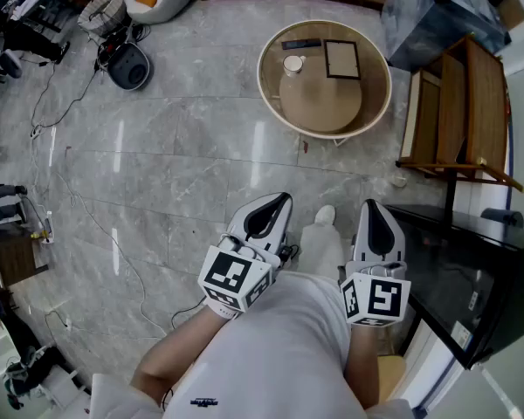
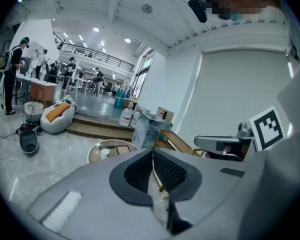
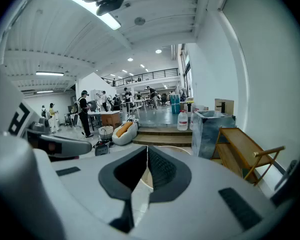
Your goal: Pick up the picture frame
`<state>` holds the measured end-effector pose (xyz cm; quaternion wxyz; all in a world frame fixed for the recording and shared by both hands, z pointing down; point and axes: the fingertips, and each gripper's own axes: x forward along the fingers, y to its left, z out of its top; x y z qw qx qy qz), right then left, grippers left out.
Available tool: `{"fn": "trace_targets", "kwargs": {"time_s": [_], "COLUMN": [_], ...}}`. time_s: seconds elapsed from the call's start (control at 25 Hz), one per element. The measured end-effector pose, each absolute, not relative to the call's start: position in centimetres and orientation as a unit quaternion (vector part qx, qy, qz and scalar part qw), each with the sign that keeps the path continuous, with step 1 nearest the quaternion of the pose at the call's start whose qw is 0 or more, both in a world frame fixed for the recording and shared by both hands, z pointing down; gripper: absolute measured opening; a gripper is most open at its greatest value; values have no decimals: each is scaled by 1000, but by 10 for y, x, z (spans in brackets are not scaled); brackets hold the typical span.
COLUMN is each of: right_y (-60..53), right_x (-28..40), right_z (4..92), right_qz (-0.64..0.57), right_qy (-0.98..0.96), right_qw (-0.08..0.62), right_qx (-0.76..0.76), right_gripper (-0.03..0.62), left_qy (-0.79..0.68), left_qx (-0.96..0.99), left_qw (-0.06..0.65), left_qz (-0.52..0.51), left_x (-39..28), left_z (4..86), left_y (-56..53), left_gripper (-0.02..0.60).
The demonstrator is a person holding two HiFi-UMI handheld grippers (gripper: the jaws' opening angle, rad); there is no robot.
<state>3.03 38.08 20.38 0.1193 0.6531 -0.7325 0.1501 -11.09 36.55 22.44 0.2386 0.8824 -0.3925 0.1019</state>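
Left tool [image 1: 275,201] and right tool [image 1: 373,206]: jaws pressed together, nothing between them. Both are held low by the body, probably a carry posture, approach not begun. Frame [image 1: 341,59] lies flat on the table [image 1: 266,77], well ahead of both tools and nearer the right tool's line.

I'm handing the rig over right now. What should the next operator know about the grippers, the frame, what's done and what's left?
Left gripper: jaws together, nothing between them, held near the body.
Right gripper: the same, shut and empty.
Picture frame: lies flat on the round table ahead, across open floor, beside a white cup and a dark, flat, remote-like bar.
Done: nothing; the frame is untouched.
Left: walk to the table, open one gripper, take the frame by an edge and lift it. The right gripper looks like the nearer one.
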Motion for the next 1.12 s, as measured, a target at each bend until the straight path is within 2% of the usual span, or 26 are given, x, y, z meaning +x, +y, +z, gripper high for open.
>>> {"fn": "trace_targets", "kwargs": {"time_s": [0.28,0.64,0.84,1.12], "right_y": [440,477,467,430], "right_x": [23,55,33,-9], "right_z": [195,187,185,175], "right_qz": [158,156,150,153], "right_qy": [-745,-724,-731,-743], "right_qw": [111,93,92,88], "right_qx": [639,665,659,645], "right_gripper": [8,9,9,9], "left_qy": [-401,-385,-397,-396], "left_qx": [876,890,891,891], "left_qw": [245,225,201,202], "left_qz": [107,91,85,90], "left_x": [-113,-109,-135,-165], "left_z": [210,194,182,177], "left_y": [436,457,441,407], "left_gripper": [9,5,5,3]}}
